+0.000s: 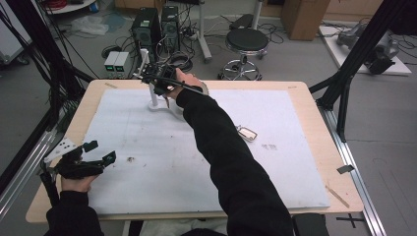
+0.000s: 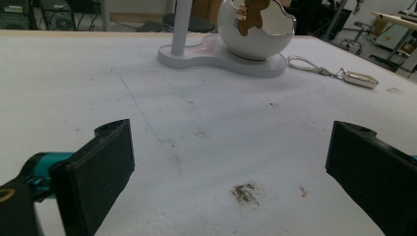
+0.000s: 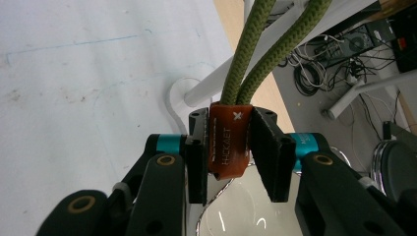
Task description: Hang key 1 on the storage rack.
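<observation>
My right gripper [image 1: 160, 81] reaches over the far middle of the table, above a white stand [image 1: 156, 104]. In the right gripper view my right gripper [image 3: 230, 120] is shut on a brown leather tag [image 3: 227, 147], its jaws on both sides of it. A doubled green cord [image 3: 255, 54] rises from the tag past the stand's white post [image 3: 216, 81]. The stand's white bowl [image 3: 241, 211] lies just below the jaws. My left gripper [image 1: 101, 150] rests open at the table's near left. In the left gripper view my left gripper [image 2: 236, 147] has only bare mat between its jaws.
A silver fob on a wire loop [image 1: 247, 132] lies on the white mat [image 1: 295, 162], right of the forearm. In the left gripper view the stand's bowl [image 2: 255, 34] shows a small brown figure [image 2: 251, 14] at its opening. Past the table's far edge stand a stool [image 1: 246, 42] and computers.
</observation>
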